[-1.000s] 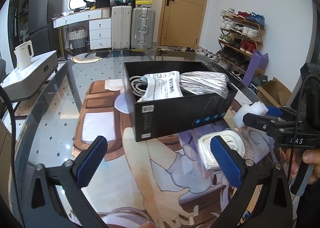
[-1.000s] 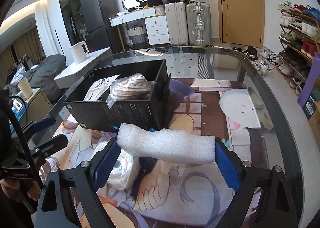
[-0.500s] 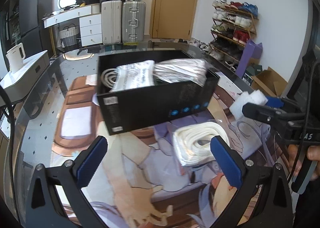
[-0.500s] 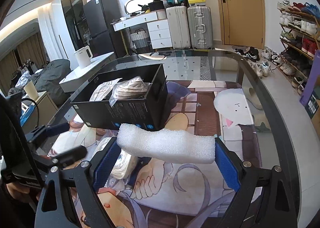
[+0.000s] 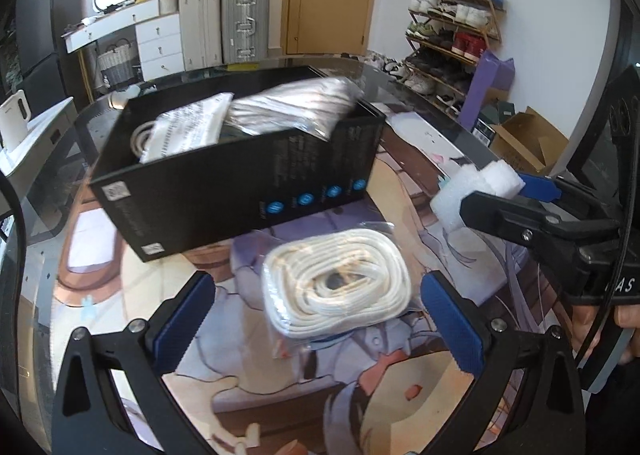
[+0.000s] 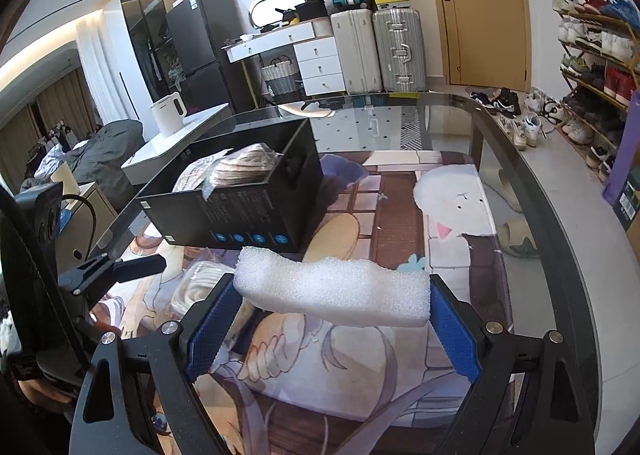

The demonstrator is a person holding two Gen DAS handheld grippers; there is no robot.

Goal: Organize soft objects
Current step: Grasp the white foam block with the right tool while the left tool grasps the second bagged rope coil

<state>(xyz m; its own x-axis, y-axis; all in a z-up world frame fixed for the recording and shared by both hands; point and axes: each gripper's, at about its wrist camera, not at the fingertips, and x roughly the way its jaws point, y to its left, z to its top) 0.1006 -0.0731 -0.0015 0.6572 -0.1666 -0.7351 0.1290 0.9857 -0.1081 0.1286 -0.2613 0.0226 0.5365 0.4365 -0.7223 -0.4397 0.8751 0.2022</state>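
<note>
Left wrist view: the left gripper (image 5: 320, 319) hangs over the printed mat (image 5: 248, 387) with its two blue pads spread wide and nothing pinched. One bagged coil of white rope (image 5: 338, 287) lies flat on the mat right in the gap, closer to the right-hand pad and touching neither. Just beyond the coil stands one black box (image 5: 240, 191), open at the top, with two bagged soft items showing inside: a white printed packet (image 5: 188, 127) on the left and a silvery bundle (image 5: 296, 107) beside it. At the right edge the right gripper (image 5: 496, 195) comes in from the side, a white foam block (image 5: 476, 191) between its fingers.

Right wrist view: the right gripper (image 6: 332, 315) has one foam block (image 6: 332, 291) clamped end to end, each blue pad pressed on one end, the block spanning the whole gap and held clear of the mat (image 6: 400, 207). The black box (image 6: 244, 215) sits ahead and to the left on the glass table (image 6: 440, 115), bagged items poking out. The rope coil (image 6: 200, 279) lies below the box, just left of the left-hand pad. One finger of the left gripper (image 6: 136, 267) pokes in from the left edge; from here I cannot tell how it stands.
</note>
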